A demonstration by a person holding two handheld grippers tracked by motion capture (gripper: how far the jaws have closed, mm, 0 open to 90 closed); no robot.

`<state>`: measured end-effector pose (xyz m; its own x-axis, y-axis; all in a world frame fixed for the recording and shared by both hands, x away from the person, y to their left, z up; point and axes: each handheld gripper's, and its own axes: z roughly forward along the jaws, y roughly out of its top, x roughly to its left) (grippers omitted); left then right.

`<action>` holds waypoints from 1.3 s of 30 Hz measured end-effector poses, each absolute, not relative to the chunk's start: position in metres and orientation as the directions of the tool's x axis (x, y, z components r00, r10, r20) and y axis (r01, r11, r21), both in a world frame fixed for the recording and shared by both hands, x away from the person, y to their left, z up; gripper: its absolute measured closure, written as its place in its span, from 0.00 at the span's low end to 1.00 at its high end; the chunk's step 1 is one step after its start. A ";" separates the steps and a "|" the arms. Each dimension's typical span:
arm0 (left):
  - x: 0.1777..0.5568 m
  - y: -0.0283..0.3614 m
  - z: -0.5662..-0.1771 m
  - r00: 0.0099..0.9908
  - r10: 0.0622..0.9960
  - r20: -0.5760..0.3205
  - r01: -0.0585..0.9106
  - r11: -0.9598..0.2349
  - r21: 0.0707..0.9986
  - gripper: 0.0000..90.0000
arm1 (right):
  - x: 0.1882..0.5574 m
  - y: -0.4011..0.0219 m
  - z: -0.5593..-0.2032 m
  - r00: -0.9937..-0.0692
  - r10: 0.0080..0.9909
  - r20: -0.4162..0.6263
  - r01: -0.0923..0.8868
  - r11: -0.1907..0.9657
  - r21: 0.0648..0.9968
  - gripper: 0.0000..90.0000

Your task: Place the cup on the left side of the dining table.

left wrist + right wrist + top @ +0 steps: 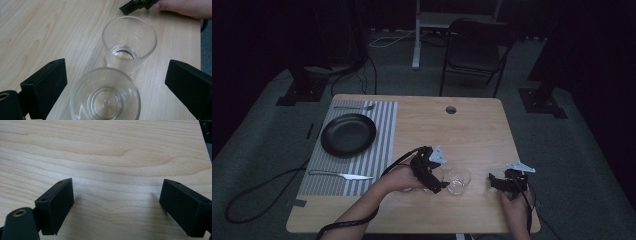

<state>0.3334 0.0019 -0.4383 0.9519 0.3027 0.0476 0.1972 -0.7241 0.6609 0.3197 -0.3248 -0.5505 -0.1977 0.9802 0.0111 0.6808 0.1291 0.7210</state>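
Clearly the left gripper (pixel 110 82) had its jaws spread around the near glass (pixel 105 96), untouched; the far glass (pixel 129 43) stood just beyond and could get knocked. Right gripper (pixel 116 203) rested spread, empty.

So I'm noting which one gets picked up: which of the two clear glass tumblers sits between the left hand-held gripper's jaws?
The nearer clear glass tumbler, between the left hand-held gripper's open jaws; the other clear glass tumbler stands beyond them.
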 end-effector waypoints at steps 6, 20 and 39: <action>0.334 -0.014 -0.440 0.961 0.272 0.048 0.180 -0.749 0.638 0.05 | 0.320 -0.325 -0.551 -0.198 0.980 0.011 0.681 0.129 0.721 0.13; 0.337 -0.051 -0.450 0.973 0.224 0.059 0.152 -0.809 0.568 0.05 | 0.320 -0.325 -0.551 -0.197 0.980 0.012 0.681 0.128 0.721 0.13; 0.346 -0.079 -0.463 0.973 0.223 0.059 0.171 -0.869 0.464 0.05 | 0.320 -0.325 -0.550 -0.197 0.980 0.012 0.681 0.128 0.721 0.13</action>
<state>0.3459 -0.0789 -0.4634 0.9731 0.2226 0.0586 0.1709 -0.8691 0.4642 0.3197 -0.3247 -0.5505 -0.1969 0.9803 0.0120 0.6810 0.1280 0.7210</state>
